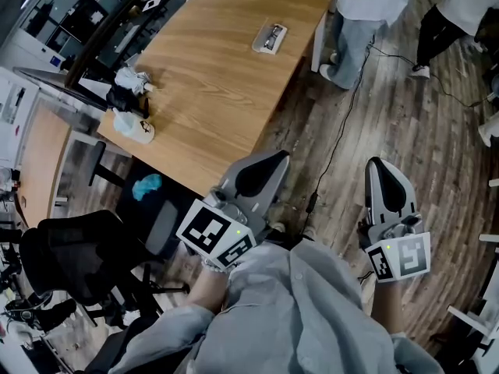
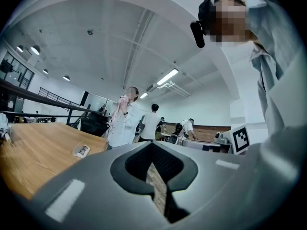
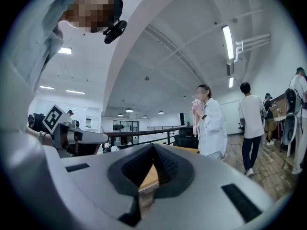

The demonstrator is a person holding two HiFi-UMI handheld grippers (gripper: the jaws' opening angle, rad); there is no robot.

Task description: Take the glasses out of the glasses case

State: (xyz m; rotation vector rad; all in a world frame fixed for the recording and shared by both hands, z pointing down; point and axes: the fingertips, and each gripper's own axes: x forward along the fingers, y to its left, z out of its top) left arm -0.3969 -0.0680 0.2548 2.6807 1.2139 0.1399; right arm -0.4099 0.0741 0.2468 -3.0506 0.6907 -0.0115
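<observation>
An open white glasses case (image 1: 269,37) lies near the far end of the wooden table (image 1: 218,92), with dark glasses showing inside it. In the left gripper view the glasses case (image 2: 82,151) is small on the table at the left. Both grippers are held close to the person's body, over the floor and well short of the case. My left gripper (image 1: 275,158) points toward the table's near corner, shut and empty. My right gripper (image 1: 377,164) hangs over the wood floor to the right, also shut with nothing in it. Their jaws meet at the tips in both gripper views.
Small white and dark items (image 1: 132,84) and a white object (image 1: 134,128) sit on the table's left edge. A black office chair (image 1: 74,259) stands at lower left. People (image 1: 362,6) stand beyond the table's far right corner. A cable (image 1: 343,123) runs across the floor.
</observation>
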